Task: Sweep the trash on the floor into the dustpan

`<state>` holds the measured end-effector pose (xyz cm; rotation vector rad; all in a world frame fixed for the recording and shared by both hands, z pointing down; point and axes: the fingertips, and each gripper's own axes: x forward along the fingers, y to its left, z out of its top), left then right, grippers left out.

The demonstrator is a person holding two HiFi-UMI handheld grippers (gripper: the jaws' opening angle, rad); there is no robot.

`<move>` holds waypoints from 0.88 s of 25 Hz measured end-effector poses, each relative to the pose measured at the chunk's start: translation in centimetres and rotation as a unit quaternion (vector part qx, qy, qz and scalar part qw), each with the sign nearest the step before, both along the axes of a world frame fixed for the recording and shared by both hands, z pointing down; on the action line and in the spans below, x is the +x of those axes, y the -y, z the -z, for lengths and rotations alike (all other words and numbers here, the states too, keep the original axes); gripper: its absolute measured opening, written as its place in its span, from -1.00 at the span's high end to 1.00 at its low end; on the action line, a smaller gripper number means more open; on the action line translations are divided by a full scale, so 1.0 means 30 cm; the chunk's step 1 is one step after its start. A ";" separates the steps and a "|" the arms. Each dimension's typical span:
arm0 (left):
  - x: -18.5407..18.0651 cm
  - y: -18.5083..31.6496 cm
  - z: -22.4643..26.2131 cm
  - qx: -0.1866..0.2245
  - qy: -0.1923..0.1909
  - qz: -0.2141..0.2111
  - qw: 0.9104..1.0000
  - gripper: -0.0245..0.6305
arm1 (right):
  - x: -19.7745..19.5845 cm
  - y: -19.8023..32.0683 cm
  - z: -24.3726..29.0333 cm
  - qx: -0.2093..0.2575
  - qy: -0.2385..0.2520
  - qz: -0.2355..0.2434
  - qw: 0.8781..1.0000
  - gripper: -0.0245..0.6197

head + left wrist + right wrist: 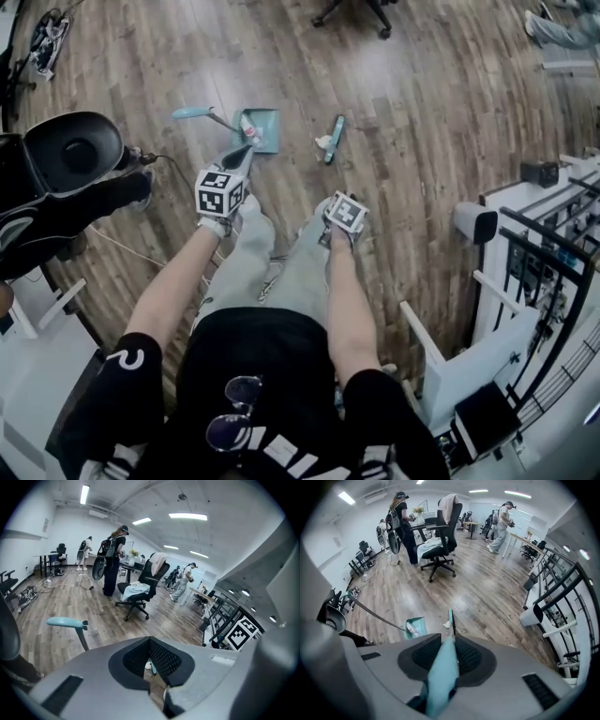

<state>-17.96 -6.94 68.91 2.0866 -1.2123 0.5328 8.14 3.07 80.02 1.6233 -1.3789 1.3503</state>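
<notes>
Looking down in the head view, we see the teal dustpan (265,131) on the wooden floor (412,112) at upper centre, with a tube-like piece of trash (249,127) already lying in it. Just right of it, the broom (334,139) rests on the boards with a white scrap (322,142) against its left side, between broom and pan. The left gripper (236,159) sits low, just below the pan. The right gripper (339,214) is lower and further right.

In the left gripper view, the jaws stand a narrow way apart with only floor showing between them, so we judge this claw empty. The pan's long handle (65,622) rises at the left of the frame, outside the jaws.

In the right gripper view, the jaws are clamped on the broom's teal handle, which runs up the frame to the scrap. The pan lies to the left of the scrap.

We judge the sweep partly done, with one scrap left. The next move calls for a short push leftward, keeping the bristles down so the scrap rides over the pan's lip, and perhaps steadying the handle with the free claw.
</notes>
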 end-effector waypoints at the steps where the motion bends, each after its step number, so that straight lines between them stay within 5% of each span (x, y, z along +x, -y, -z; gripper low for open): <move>1: -0.046 0.000 0.000 0.001 0.001 0.006 1.000 0.93 | -0.051 0.015 0.002 0.002 0.006 0.005 1.000 0.66; 14: -0.542 -0.016 -0.018 0.004 0.011 0.068 0.998 0.93 | -0.553 0.146 0.014 0.015 0.009 0.080 0.997 0.66; 22: -0.653 -0.008 0.010 0.009 0.010 0.089 0.996 0.93 | -0.616 0.173 0.059 0.026 0.000 0.114 0.993 0.66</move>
